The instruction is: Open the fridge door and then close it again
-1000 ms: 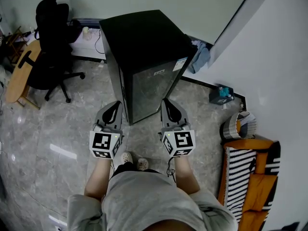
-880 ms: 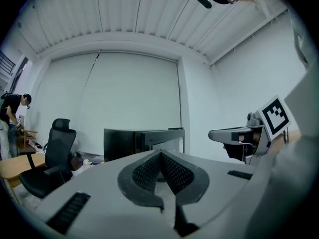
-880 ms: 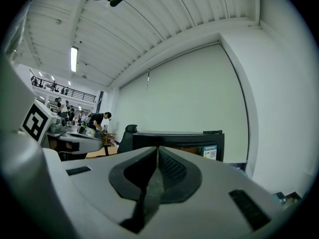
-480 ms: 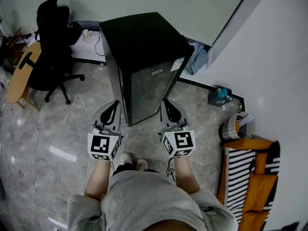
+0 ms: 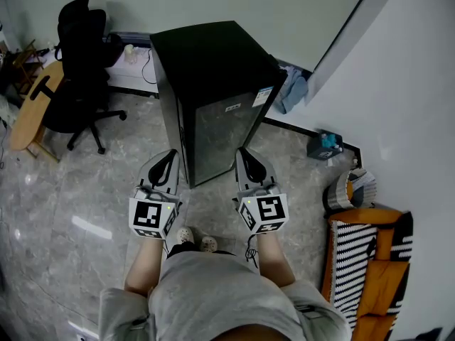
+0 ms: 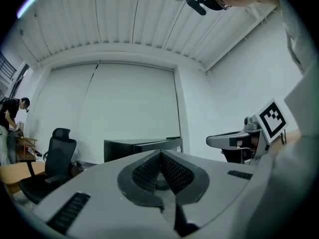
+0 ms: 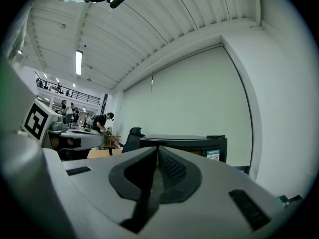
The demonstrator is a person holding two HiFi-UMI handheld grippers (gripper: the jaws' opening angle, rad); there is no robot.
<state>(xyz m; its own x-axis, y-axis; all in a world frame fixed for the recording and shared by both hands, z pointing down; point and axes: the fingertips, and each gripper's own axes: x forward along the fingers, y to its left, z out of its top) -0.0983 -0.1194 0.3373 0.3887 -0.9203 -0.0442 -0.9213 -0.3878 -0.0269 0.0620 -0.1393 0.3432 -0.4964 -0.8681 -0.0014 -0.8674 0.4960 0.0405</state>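
Fridge (image 5: 213, 84) stood shut on the floor (image 5: 85, 190) just beyond the left claw (image 5: 169, 156) and right claw (image 5: 246, 153), both clenched on nothing; with no handle visible, a closed claw would likely slip off the smooth door (image 5: 217, 137).

The head view looks steeply down from the person's head onto the floor (image 5: 78, 197), with the fridge (image 5: 213, 77) close ahead. The left gripper (image 5: 169, 158) view sits low and faces along its jaws, tilted upward, at the fridge's top edge. The right gripper (image 5: 246, 155) view does likewise. All three share the fridge and office chair (image 5: 78, 55), and each gripper view catches the other gripper
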